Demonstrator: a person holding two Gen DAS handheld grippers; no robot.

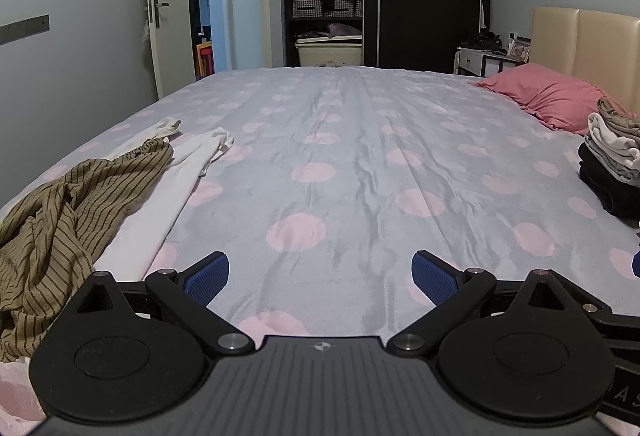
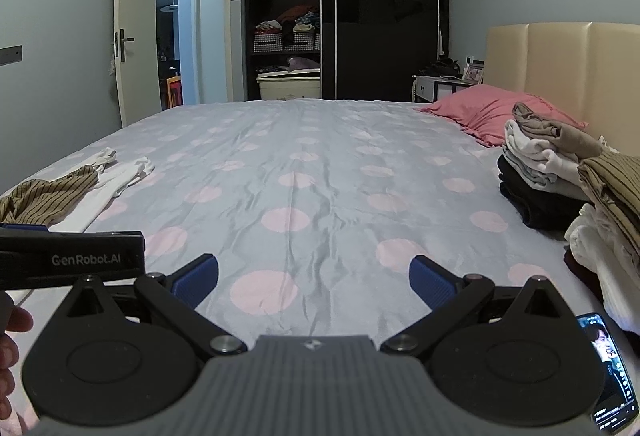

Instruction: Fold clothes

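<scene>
Both our claws, left gripper [image 1: 320,272] and right gripper [image 2: 314,276], released, empty over bed [image 1: 340,140]; striped garment [image 1: 60,220] left of bed centre awaits folding, folded stack [image 2: 548,172] parked right, clearing workspace.

A pink pillow [image 2: 492,112] is seen at two o'clock; a lit phone [image 2: 612,372] lies at five o'clock.
</scene>
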